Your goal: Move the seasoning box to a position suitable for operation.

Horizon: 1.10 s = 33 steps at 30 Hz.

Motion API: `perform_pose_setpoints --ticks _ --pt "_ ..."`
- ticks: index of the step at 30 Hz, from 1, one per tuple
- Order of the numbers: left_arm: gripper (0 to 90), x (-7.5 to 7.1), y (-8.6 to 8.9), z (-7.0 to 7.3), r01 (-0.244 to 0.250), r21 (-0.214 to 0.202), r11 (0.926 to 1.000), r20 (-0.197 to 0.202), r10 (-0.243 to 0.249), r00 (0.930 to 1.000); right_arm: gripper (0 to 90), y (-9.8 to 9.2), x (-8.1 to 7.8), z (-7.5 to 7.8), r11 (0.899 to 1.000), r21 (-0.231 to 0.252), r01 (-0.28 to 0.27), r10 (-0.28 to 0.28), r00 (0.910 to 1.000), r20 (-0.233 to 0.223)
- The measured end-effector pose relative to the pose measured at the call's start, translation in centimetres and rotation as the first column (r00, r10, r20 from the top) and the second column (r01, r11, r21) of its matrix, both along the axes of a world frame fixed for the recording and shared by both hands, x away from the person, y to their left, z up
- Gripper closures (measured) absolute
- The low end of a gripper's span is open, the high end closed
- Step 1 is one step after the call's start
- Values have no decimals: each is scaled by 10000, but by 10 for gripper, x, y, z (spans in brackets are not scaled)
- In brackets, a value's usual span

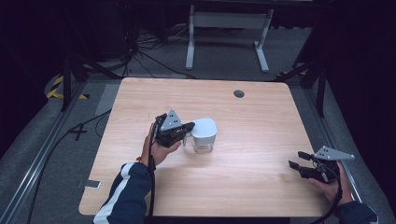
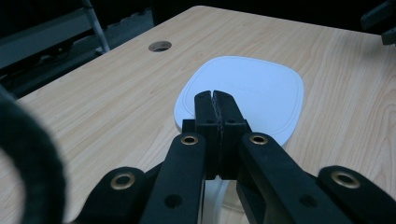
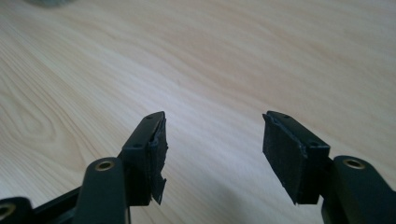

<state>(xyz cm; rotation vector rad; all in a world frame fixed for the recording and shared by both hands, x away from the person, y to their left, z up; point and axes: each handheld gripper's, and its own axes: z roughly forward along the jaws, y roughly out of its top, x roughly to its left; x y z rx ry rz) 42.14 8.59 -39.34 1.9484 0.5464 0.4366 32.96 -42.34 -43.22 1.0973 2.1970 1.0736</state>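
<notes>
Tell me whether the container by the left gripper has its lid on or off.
On. The white lid sits flat over the clear container, covering its mouth in the high view; the left gripper is shut at its edge.

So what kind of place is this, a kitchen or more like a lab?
Most likely a lab or recording studio, not a kitchen: a bare wooden table with a cable hole, dark curtained surroundings, loose cables on the grey floor, and floor rails alongside.

The pale wooden table point(image 1: 261, 121) has a smooth, matt grain. On it, the clear plastic container point(image 1: 203, 145) wears a matt white plastic lid point(image 2: 252, 95). The matt black plastic left gripper point(image 2: 214, 95) carries brass-coloured metal rivets; the right gripper point(image 3: 212, 149) has rough, frayed black pads point(image 3: 159, 154).
</notes>
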Motion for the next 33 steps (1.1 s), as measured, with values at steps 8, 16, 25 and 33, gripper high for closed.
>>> perform_pose_setpoints --ticks 8,16,25,33 --pt "900 -1 -1 0 126 125 9998 79 -127 9999 424 40 19 32 9950 107 -995 987 9933 608" --pt "900 -1 0 -3 122 -144 9998 109 -120 9999 419 117 51 60 9738 81 -2274 2256 9695 958" --pt "900 0 2 -4 225 -279 9994 155 -221 9996 679 175 76 60 9394 -182 -3424 3429 9382 479" --pt "900 1 3 -6 286 -484 9984 116 -281 9995 855 201 87 56 9171 -559 -3947 3953 9185 2"
